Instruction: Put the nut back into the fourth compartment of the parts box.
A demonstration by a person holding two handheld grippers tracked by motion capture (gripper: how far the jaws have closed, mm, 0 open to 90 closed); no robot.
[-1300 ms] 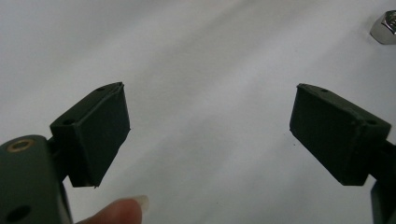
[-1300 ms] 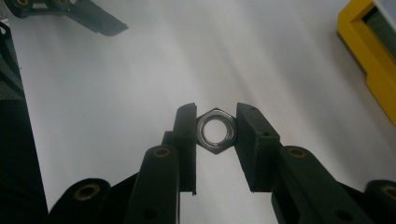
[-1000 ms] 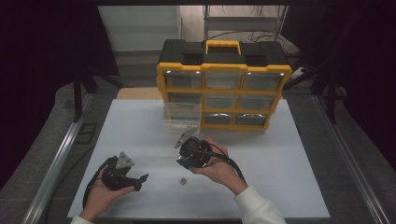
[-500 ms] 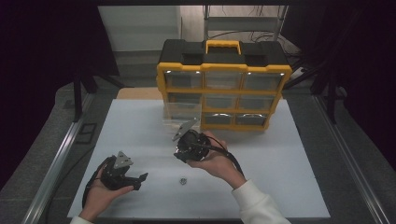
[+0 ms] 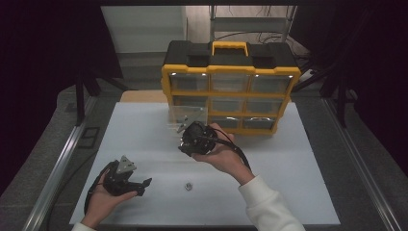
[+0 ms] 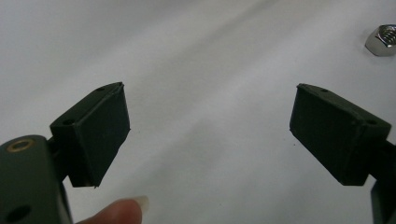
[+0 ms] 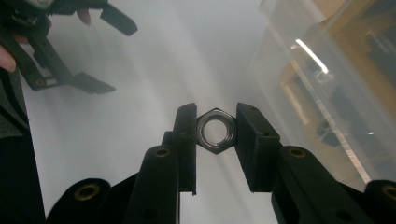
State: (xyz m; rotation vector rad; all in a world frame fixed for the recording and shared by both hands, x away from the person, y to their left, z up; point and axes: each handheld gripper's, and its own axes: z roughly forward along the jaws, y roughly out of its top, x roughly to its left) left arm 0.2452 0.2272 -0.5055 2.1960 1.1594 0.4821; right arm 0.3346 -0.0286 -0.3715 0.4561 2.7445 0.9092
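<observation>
High view: a white surface (image 5: 144,130) is seen from above, w/ a yellow-and-black drawer organizer (image 5: 230,86) set at its far edge. The right hand-held gripper (image 5: 185,126) is held over the surface centre, just in front of the organizer, beside a clear plastic drawer (image 5: 187,117) that is pulled out from the cabinet's lower left. The left hand-held gripper (image 5: 144,186) is held low at the near left of the surface, its jaws pointed toward a loose hex nut (image 5: 189,186) that lies on the surface – near, not touching. A white sleeve (image 5: 267,207) is seen on the right forearm.

Left gripper view: the left hand-held gripper (image 6: 210,135) is shown w/ jaws spread wide apart and nothing between them – only bare surface. The loose hex nut (image 6: 382,40) is caught at the top right corner, well outside the jaws. A fingertip (image 6: 114,212) is visible at the bottom edge.

Right gripper view: the right hand-held gripper (image 7: 215,133) is shown closed on a second hex nut (image 7: 215,130), which is pinched flat-to-flat between the two pads, its threaded hole facing the camera. The nut is held above the surface, w/ the clear plastic drawer (image 7: 322,88) to the right. The left hand-held gripper (image 7: 70,42) is seen farther off at the upper left, jaws apart.
</observation>
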